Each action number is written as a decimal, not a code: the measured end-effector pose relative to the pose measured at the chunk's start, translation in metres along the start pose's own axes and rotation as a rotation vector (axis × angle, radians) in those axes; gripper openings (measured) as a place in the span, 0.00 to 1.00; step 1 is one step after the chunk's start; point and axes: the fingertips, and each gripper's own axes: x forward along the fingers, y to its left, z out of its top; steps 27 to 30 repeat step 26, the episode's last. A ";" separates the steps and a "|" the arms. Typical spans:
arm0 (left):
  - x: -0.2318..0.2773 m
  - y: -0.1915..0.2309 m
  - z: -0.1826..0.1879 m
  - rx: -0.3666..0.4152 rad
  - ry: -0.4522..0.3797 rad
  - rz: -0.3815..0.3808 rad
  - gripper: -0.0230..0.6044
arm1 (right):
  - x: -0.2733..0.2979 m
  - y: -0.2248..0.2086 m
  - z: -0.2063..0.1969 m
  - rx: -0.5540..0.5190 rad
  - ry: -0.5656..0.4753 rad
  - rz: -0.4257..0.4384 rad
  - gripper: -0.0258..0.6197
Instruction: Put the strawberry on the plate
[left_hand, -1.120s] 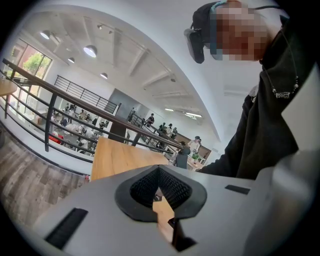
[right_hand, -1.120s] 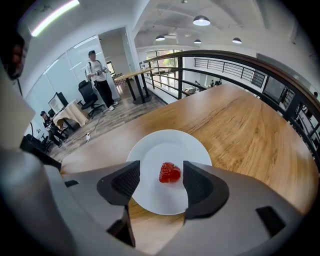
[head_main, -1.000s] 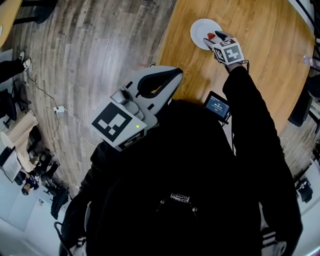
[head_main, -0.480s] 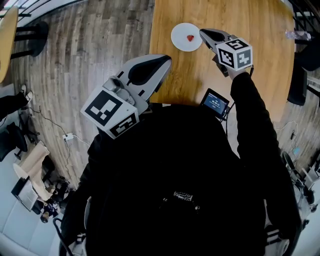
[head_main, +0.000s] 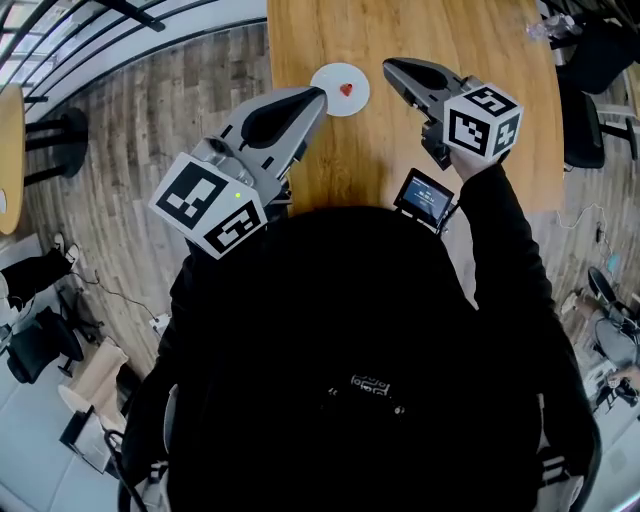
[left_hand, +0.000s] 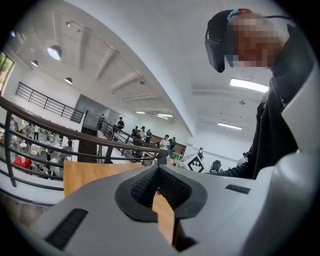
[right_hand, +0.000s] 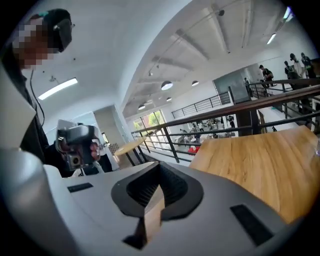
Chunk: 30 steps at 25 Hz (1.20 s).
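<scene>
The left gripper (left_hand: 159, 167) and the right gripper (right_hand: 159, 165) both have smooth, matt, light-grey plastic shells. Their black pads (right_hand: 173, 185) are finely ribbed and look rubbery. Under both claws, the table (head_main: 400, 150) is warm wood, smooth, with straight grain and a soft satin sheen. Just ahead of the left claw's tip, the plate (head_main: 325, 78) is white and smooth. Behind the right claw, the sleeve (head_main: 500, 250) is matt black cloth. Out beyond the left claw, the floor (head_main: 150, 120) is duller grey-brown wood planking.

Lone white plate (head_main: 327, 79) on wooden table (head_main: 372, 150), near edge.
</scene>
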 end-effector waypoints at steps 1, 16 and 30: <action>0.004 0.002 0.004 0.007 -0.002 -0.009 0.04 | -0.008 0.008 0.010 0.000 -0.031 0.011 0.07; 0.021 -0.025 0.024 -0.003 -0.017 -0.118 0.04 | -0.071 0.074 0.053 -0.073 -0.168 0.047 0.07; 0.003 -0.030 0.001 0.010 0.003 -0.081 0.04 | -0.070 0.090 0.039 -0.121 -0.132 0.072 0.07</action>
